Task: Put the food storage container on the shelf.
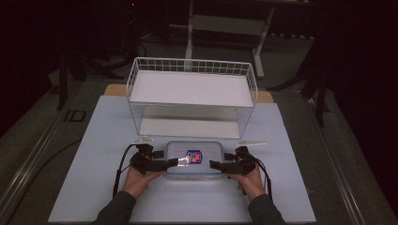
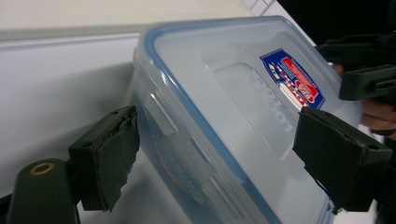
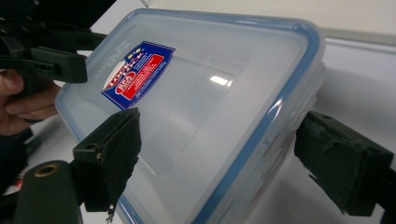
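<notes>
A clear plastic food container (image 1: 206, 152) with a blue-rimmed lid and a red and blue label (image 1: 194, 156) lies flat on the white mat, near the front. My left gripper (image 1: 166, 158) stands at its left end and my right gripper (image 1: 221, 160) at its right end, each held in a hand. In the left gripper view the container's (image 2: 233, 121) edge sits between the open jaws of my left gripper (image 2: 219, 154), and the pads stand off it. The right gripper view shows the same at the container's (image 3: 210, 93) other end: my right gripper (image 3: 224, 158) is open, its pads apart from the walls.
A white wire rack (image 1: 192, 89) with two shelves stands right behind the container. The white mat (image 1: 94, 154) covers the table. Dark floor and a table frame (image 1: 225, 28) lie beyond. The other gripper (image 2: 364, 65) shows far off in the left gripper view.
</notes>
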